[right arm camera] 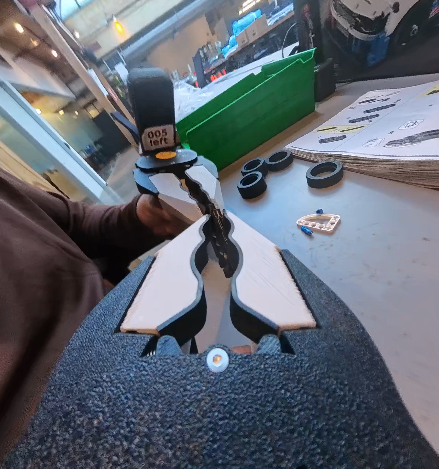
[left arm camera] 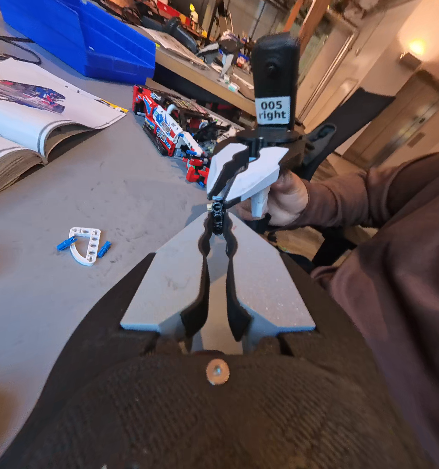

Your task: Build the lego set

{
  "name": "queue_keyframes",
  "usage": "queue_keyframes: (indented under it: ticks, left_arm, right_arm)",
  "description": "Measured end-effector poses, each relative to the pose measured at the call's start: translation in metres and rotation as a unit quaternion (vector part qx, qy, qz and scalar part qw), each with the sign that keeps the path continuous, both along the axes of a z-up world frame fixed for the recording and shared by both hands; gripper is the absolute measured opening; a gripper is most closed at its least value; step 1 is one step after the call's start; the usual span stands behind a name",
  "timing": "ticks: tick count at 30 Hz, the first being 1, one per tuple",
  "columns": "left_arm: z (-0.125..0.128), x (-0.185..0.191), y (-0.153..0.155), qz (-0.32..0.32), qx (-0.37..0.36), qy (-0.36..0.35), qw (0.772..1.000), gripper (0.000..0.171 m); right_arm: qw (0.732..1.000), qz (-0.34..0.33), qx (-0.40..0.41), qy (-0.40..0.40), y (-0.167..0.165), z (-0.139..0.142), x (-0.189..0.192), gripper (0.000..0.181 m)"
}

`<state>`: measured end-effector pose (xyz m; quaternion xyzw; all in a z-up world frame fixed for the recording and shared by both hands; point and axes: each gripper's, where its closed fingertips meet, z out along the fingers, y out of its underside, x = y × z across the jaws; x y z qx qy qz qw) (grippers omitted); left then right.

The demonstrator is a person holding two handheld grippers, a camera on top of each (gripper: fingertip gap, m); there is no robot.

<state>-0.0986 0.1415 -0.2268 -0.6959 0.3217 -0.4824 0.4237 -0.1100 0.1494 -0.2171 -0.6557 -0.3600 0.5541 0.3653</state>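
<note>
Grey worktop (left arm camera: 117, 182) is carrying everything, from a blue bin (left arm camera: 86, 38) and a green bin (right arm camera: 251, 111) down to an open instruction book (left arm camera: 23, 119). Just past the book, a part-built red and white lego model (left arm camera: 162, 127) is lying on its side, while four black tyres (right arm camera: 324, 174) are sitting near the green bin. Both grippers are meeting in mid-air: the left gripper (left arm camera: 217, 222) is clenching its jaws on a black holed beam (left arm camera: 217, 218), and the right gripper (right arm camera: 217, 223) is gripping a black beam (right arm camera: 219, 243) too. Lying apart on the worktop are a white curved piece (left arm camera: 86, 245) and two blue pins (left arm camera: 104, 249).
</note>
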Motion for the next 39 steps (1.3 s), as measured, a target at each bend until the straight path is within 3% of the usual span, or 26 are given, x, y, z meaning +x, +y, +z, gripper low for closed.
queue_keyframes:
  ticks: [7,8,10,14,17,19,23,25,31,34,39]
  left_arm:
    - [0.005,0.000,0.006,0.025,-0.018,-0.033,0.999,0.005]
    - [-0.002,-0.001,0.004,0.020,-0.029,-0.013,0.999,0.006]
    - [0.002,-0.003,0.002,0.026,-0.014,-0.021,0.999,0.006]
    - [-0.007,-0.007,0.015,0.032,-0.055,-0.010,0.998,0.006]
    - [-0.016,-0.013,0.018,0.022,-0.047,0.035,0.998,0.005]
    - [-0.029,-0.014,0.019,0.015,-0.067,0.073,0.995,0.005]
    - [-0.032,-0.007,0.019,-0.008,-0.113,0.059,0.992,0.005]
    - [-0.030,-0.007,0.019,-0.016,-0.124,0.044,0.991,0.005]
    - [-0.030,-0.008,0.019,-0.029,-0.156,0.023,0.987,0.005]
    - [-0.040,-0.004,0.010,-0.066,-0.181,0.055,0.980,0.005]
    - [-0.064,-0.009,0.012,-0.049,-0.187,0.141,0.971,0.008]
  right_arm:
    - [0.995,-0.024,-0.073,0.066,0.013,0.011,0.003,0.006]
    - [0.986,-0.081,-0.087,0.114,0.036,0.023,0.019,0.000]
    - [0.973,-0.123,-0.107,0.166,0.073,0.038,0.058,0.000]
    - [0.997,-0.046,-0.046,0.036,0.045,0.011,0.031,0.001]
    - [1.000,-0.016,0.007,-0.022,0.027,0.003,0.013,0.002]
    - [0.999,-0.010,-0.030,-0.011,0.029,0.004,0.008,0.003]
    - [0.984,0.023,-0.178,0.020,0.033,-0.010,0.002,0.002]
    - [0.978,0.026,-0.208,0.010,0.033,-0.021,0.001,0.002]
    - [0.978,0.040,-0.204,0.009,0.027,-0.020,-0.007,0.002]
    - [0.983,0.025,-0.180,-0.008,0.030,-0.026,-0.008,0.001]
    - [0.985,0.025,-0.164,-0.046,0.030,-0.035,-0.005,0.002]
